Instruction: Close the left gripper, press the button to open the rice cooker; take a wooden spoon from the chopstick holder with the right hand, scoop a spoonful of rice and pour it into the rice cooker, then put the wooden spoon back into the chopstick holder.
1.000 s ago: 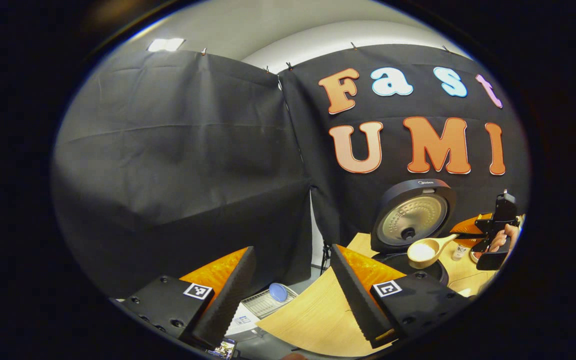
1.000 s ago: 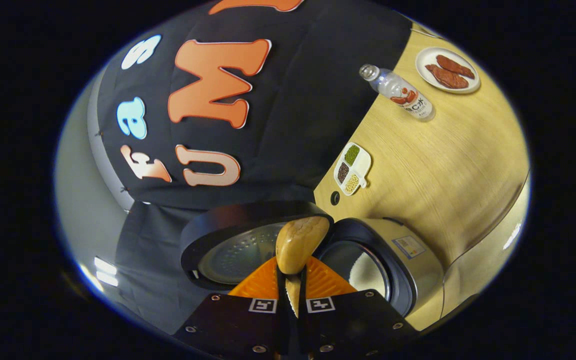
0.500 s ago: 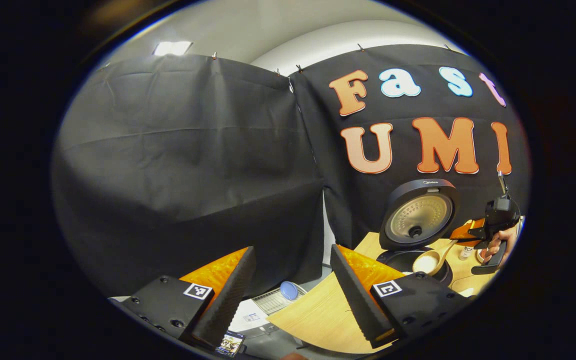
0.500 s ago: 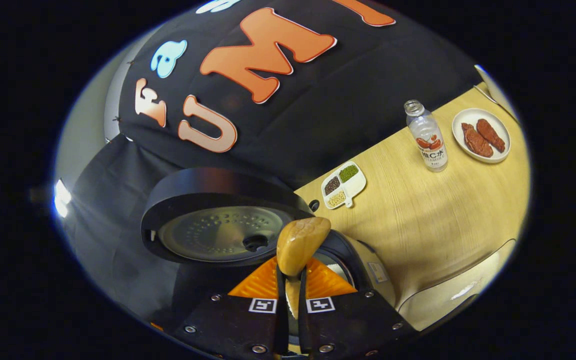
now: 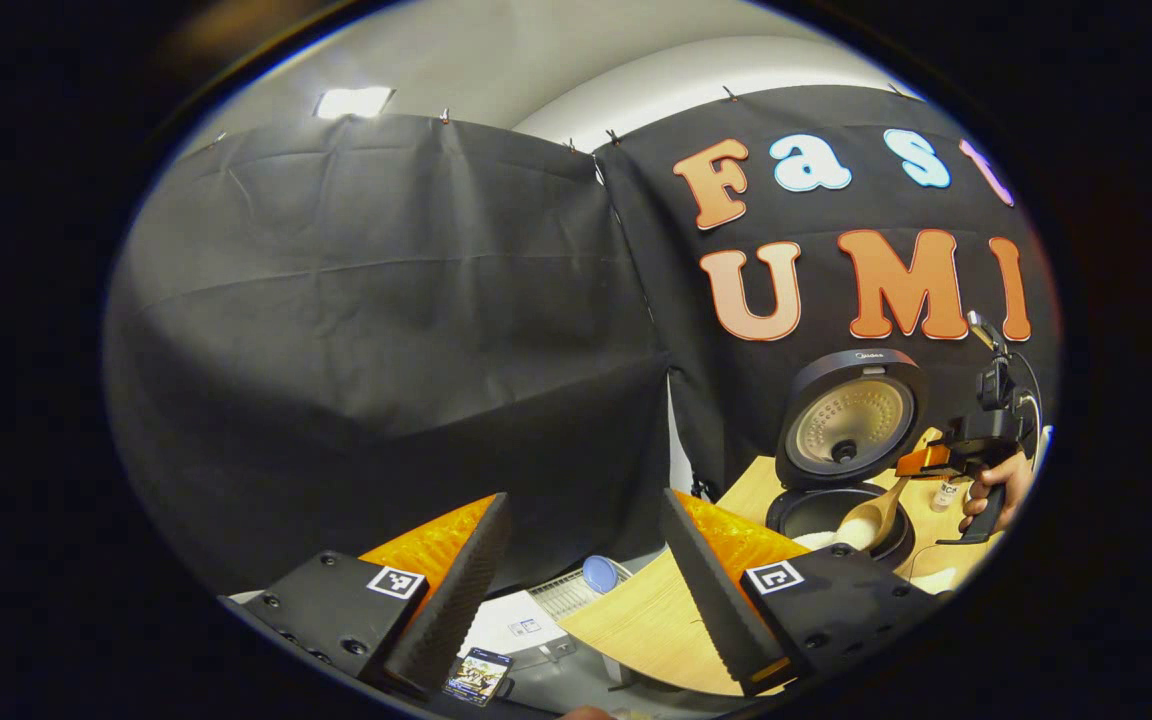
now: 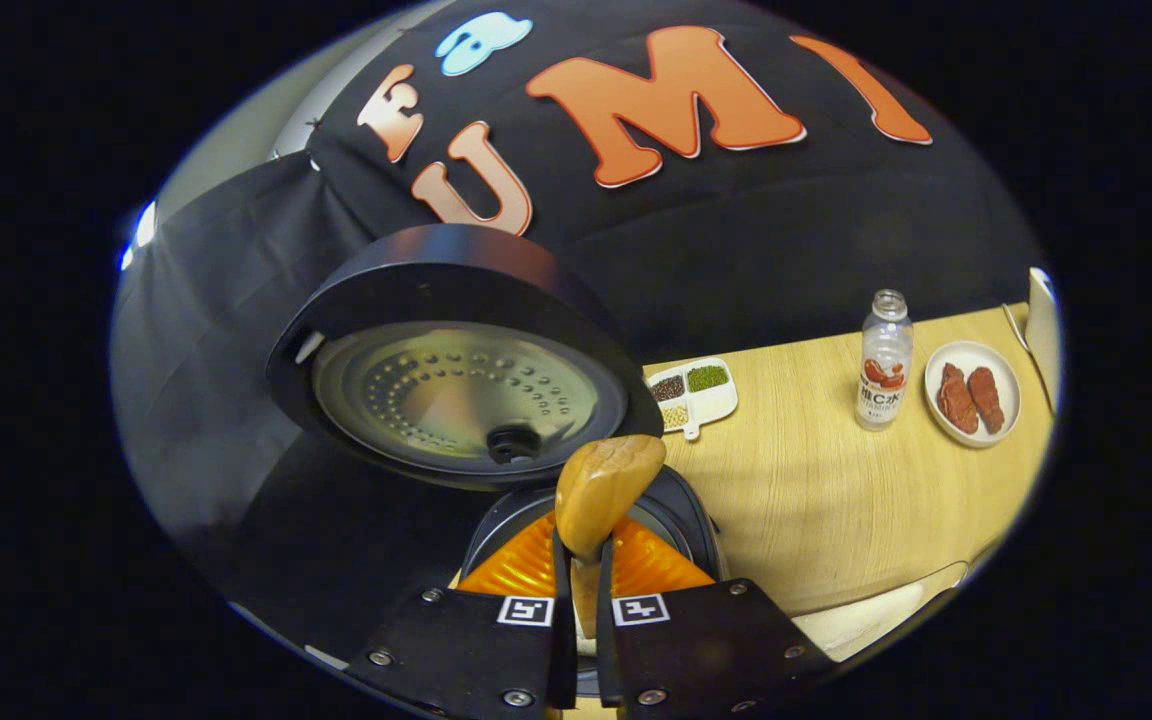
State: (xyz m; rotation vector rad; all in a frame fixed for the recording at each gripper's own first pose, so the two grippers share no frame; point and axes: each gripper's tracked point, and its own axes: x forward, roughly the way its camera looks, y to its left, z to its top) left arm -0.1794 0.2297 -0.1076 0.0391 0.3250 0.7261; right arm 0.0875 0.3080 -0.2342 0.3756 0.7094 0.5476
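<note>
Right gripper point(image 6: 576, 600): fingers clenched on the handle of the light wooden spoon point(image 6: 604, 487), which runs straight forward between them, bowl end leading. Back of the bowl faces the camera, so its load cannot be read from the right gripper view.

From the left gripper view the same wooden spoon point(image 5: 868, 520) slants down from the right gripper point(image 5: 921, 460), handle high at the hand point(image 5: 996, 490), bowl low inside the mouth of the dark round rice cooker point(image 5: 841, 515). White rice shows in the pot beside the spoon bowl. Judgement: the pour is under way or just done; whether the spoon is fully emptied cannot be told.

Rice cooker point(image 6: 681, 510) sits directly below and ahead of the right fingers, its lid point(image 6: 456, 350) standing open and upright behind the pot, metal inner plate facing the camera.

Left gripper point(image 5: 581, 580): fingers released, wide apart, nothing between them, held off to the side over the edge of the pale wood bench point(image 5: 636, 625), well apart from the cooker.

Key relation for the coming move: the spoon's long axis lies along the right fingers and points down into the pot, so the spoon must come out back along that axis, clear of the lid above it. The chopstick holder is not something I can place from here.

Elsewhere on the bench point(image 6: 806, 500): a white divided dish of beans point(image 6: 694, 393), a clear plastic bottle point(image 6: 883, 362), a white plate with reddish pieces point(image 6: 972, 394), all well apart from the cooker.
</note>
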